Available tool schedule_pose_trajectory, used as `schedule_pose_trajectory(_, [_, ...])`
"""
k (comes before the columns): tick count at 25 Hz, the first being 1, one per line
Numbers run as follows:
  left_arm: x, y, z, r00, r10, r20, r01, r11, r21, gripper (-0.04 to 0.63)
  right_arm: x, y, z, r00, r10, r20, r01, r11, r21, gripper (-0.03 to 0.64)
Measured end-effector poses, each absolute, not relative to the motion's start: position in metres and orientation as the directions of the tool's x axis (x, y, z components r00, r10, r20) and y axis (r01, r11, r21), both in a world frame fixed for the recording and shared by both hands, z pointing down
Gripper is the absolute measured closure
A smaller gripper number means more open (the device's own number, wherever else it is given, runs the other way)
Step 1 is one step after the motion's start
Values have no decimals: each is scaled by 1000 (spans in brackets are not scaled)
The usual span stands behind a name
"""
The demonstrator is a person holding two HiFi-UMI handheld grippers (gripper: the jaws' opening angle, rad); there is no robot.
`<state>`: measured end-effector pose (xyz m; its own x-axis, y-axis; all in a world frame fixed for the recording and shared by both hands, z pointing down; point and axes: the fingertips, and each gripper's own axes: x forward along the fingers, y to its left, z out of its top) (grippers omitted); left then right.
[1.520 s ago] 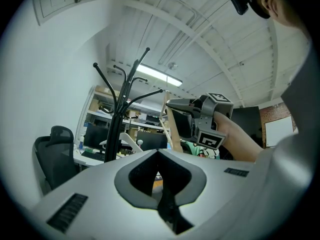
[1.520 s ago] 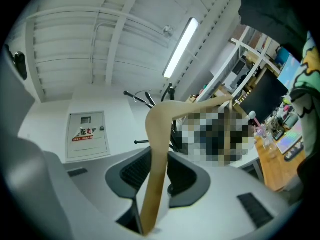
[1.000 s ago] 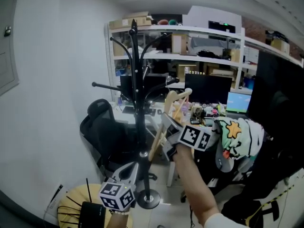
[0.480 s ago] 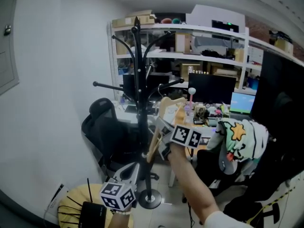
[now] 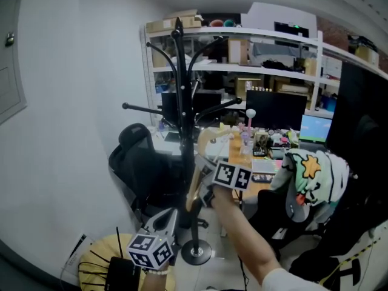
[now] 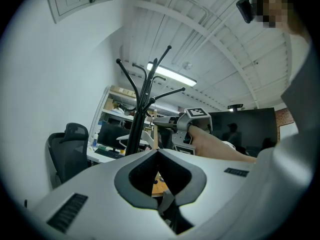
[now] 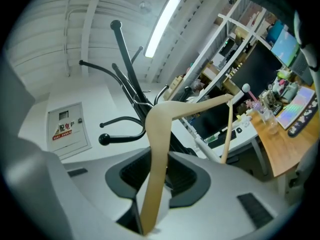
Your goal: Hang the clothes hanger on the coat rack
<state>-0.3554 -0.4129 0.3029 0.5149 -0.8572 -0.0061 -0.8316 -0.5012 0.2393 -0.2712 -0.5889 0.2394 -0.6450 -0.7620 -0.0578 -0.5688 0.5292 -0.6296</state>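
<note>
Right gripper view: right gripper (image 7: 159, 159) clamped on one arm of the wooden clothes hanger (image 7: 167, 115), coat rack (image 7: 126, 64) just ahead and above; hanging not yet done. Left gripper (image 6: 157, 153) closed, empty.

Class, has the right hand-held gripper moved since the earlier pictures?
Yes: the right hand-held gripper, gripping the pale wooden clothes hanger, moved left, closer to the black coat rack.

The head view looks forward and down from above at the tall black metal coat rack (image 5: 185, 132). The left gripper view faces the rack (image 6: 141, 114) from low down and farther back. The right gripper view sits close below the rack (image 7: 125, 56). All three views share it.
</note>
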Motion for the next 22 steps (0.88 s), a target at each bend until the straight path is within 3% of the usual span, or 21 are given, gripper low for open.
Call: schedule_pose_trajectory(22, [-363,-416,314,509,-861,8,-832,-489,262,603,-286,-603,291,-628,-776,54,-595,435,-676,500])
